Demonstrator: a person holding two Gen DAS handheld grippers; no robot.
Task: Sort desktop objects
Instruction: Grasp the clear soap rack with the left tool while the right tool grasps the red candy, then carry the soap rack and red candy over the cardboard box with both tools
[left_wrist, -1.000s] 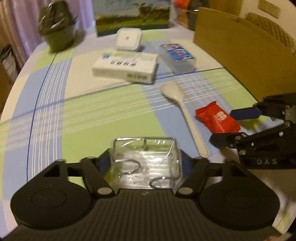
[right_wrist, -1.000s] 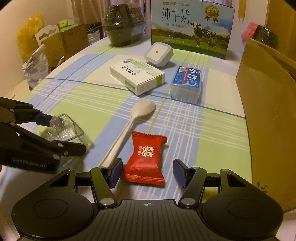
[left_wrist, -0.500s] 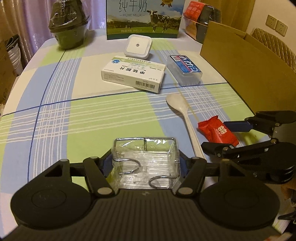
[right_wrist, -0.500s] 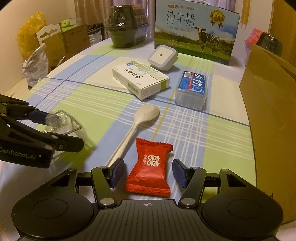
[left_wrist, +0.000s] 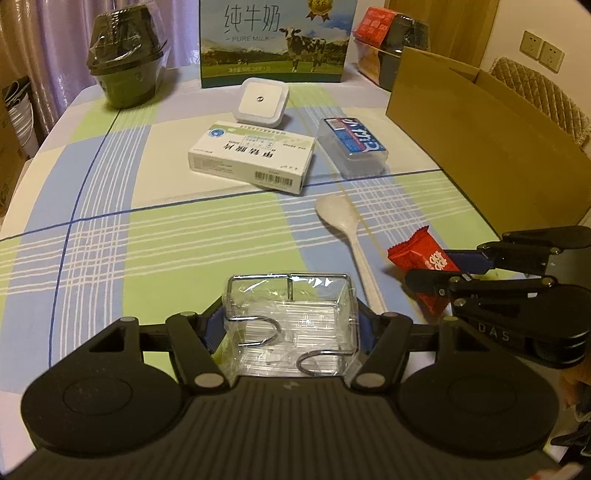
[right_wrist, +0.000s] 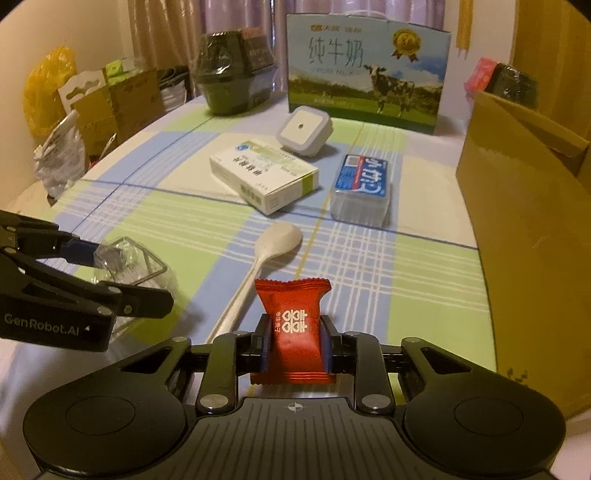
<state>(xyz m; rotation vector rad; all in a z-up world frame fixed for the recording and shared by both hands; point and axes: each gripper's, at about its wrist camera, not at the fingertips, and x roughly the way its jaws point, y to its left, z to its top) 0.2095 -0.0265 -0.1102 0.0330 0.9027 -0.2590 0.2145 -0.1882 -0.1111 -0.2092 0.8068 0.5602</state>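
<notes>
Red candy packet, flanked by open pads half a second ago, is now clamped in the right gripper; clear wire-hook pack is held in the left gripper, both judged ready for sorting.

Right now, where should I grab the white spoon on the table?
Grip the spoon by its thin straight handle, coming down from above with the hand-held gripper's fingers either side. It lies flat, bowl pointing away; the bowl is wide and rounded and would probably slip.

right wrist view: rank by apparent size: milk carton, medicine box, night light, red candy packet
1. milk carton
2. medicine box
3/4. red candy packet vs night light: unsure, packet sits in the right claw, nearest the camera.
</notes>
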